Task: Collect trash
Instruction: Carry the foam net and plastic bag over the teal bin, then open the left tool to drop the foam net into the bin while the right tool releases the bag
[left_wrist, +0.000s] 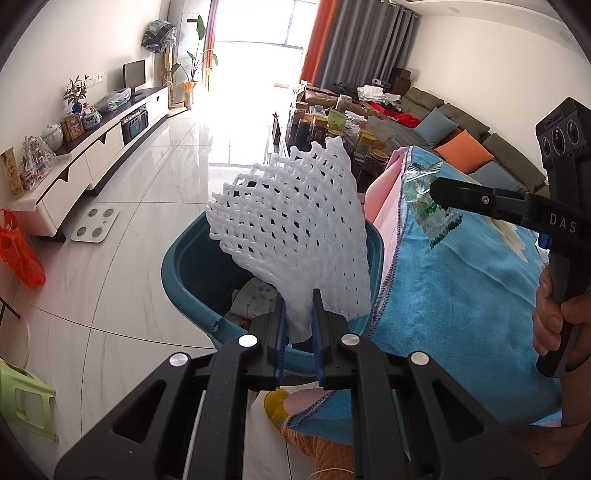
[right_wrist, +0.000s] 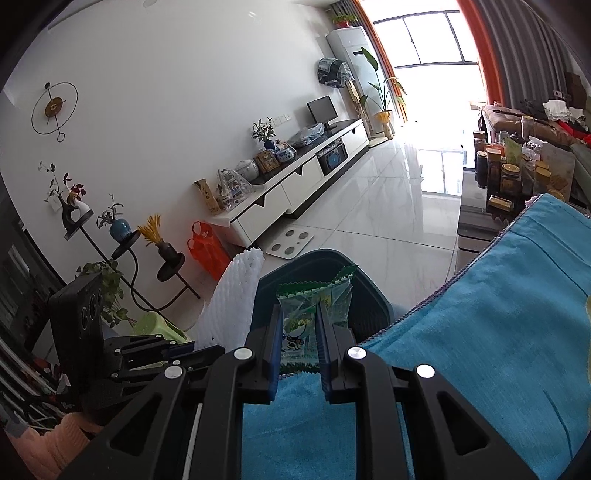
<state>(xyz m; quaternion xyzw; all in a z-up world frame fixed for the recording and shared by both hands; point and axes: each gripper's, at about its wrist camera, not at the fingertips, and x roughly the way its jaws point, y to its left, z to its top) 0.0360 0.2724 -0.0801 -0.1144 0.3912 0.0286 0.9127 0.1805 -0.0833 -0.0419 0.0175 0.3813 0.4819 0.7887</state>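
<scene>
My left gripper (left_wrist: 298, 306) is shut on a white foam fruit net (left_wrist: 295, 229) and holds it above the open teal trash bin (left_wrist: 192, 258), which has crumpled paper inside. My right gripper (right_wrist: 298, 314) is shut on a clear green snack wrapper (right_wrist: 314, 302) and holds it over the blue cloth edge, just short of the bin (right_wrist: 369, 306). The right gripper (left_wrist: 439, 192) with its wrapper (left_wrist: 424, 199) shows in the left wrist view at the right. The foam net (right_wrist: 229, 295) and left gripper body show in the right wrist view at the left.
A blue cloth (left_wrist: 461, 295) with pink edge covers the table on the right. White floor tiles, a white scale (left_wrist: 95, 223), an orange bag (left_wrist: 20, 254), a green stool (left_wrist: 22, 398) and a TV cabinet (left_wrist: 92, 155) lie left. A cluttered coffee table (left_wrist: 332, 133) stands beyond.
</scene>
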